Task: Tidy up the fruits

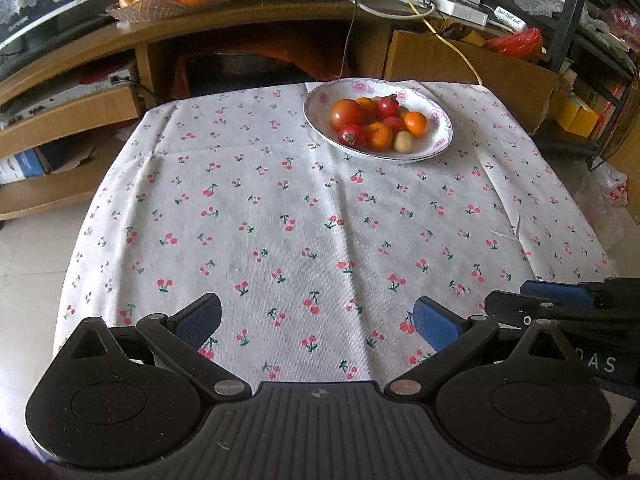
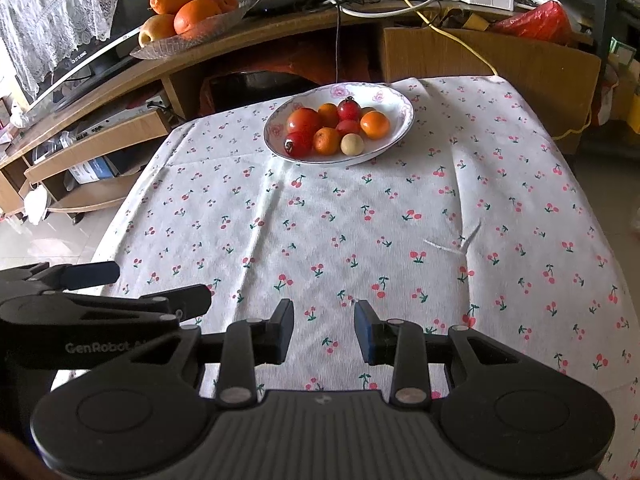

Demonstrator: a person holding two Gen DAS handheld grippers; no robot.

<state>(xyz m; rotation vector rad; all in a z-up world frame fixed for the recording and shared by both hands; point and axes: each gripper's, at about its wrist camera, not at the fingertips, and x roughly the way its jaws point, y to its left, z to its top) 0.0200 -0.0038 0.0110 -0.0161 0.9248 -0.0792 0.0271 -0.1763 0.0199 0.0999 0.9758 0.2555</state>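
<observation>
Fruit bowl at the far edge of the bench, both grippers empty at the near edge.

Bowl [image 2: 402,126], white with a pink flower rim, sits on the cherry-print cloth [image 2: 320,232] and holds the red and orange fruits [image 2: 326,141] plus one pale round one. It lies straight ahead of, and well apart from, the right gripper [image 2: 324,330], whose jaws stand narrowly parted with nothing between them. From the left gripper [image 1: 318,320], jaws wide and empty, the bowl [image 1: 440,140] lies ahead and off to the right. Judging by that, the right hand has the straighter reach.
</observation>
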